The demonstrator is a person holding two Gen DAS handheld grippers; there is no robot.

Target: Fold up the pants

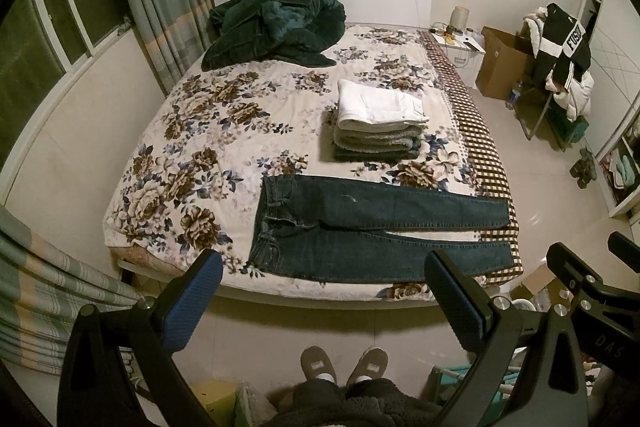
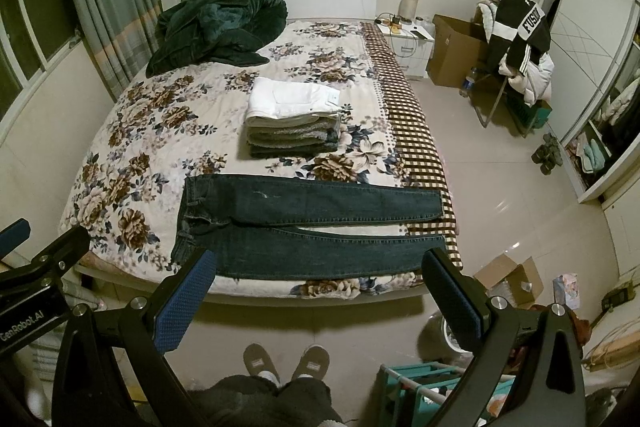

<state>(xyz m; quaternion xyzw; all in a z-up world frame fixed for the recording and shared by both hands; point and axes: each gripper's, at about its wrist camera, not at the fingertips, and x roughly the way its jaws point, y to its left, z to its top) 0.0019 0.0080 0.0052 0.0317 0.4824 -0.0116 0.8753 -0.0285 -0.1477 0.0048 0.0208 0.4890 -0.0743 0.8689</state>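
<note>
jeans [image 1: 360, 227]: i see them flat on the near edge of the bed [image 1: 240, 95], waistband left, legs running right, slightly apart.
left gripper [image 1: 324, 291]: mine, spread wide, empty, above the floor short of the bed.
right gripper [image 2: 320, 287]: same, wide apart, holding nothing.
folded stack [image 1: 378, 123]: just behind the jeans, white on top.
green bedding [image 1: 276, 27]: heaped by the headboard, maybe a quilt.

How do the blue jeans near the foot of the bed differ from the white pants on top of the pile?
The blue jeans lie unfolded at full length, legs slightly apart, reaching the checked strip at the bed's edge; the white pants are folded into a compact rectangle. The jeans rest directly on the floral bedspread; the white pants sit atop a stack of folded clothes. Neither is touched by the tongs.
</note>
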